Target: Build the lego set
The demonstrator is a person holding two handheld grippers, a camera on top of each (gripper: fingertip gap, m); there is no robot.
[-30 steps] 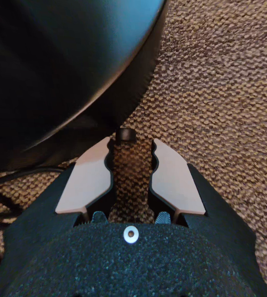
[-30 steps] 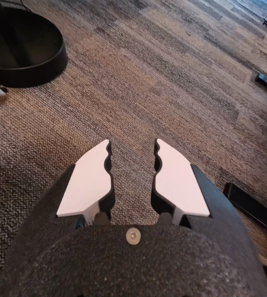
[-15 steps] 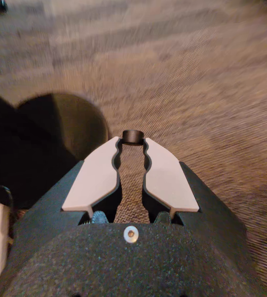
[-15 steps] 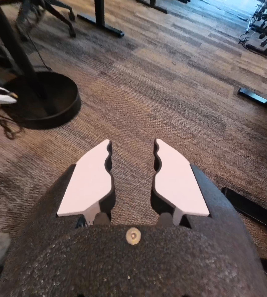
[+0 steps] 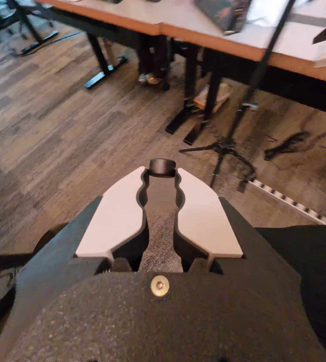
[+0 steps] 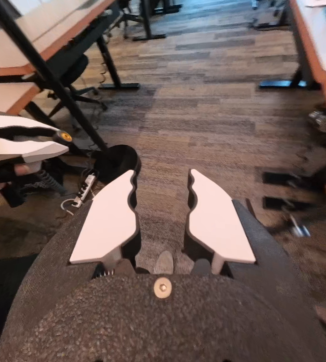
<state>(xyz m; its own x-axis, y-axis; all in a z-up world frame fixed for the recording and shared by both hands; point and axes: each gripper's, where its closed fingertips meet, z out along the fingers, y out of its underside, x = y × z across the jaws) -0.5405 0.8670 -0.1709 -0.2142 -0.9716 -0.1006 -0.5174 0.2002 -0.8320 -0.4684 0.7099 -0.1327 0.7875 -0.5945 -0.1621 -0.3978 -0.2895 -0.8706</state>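
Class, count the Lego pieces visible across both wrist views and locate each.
1. A small black wheel is pinched between the left gripper's fingertips, above the carpet. The right gripper is open and empty. More pieces may lie out of view.

A small wheel sits between the tips of the left gripper, above the carpet floor. Ahead stands a counter; a tripod stand rises right of the wheel. In the right wrist view, a round base and power strip lie on the floor left of the right gripper.
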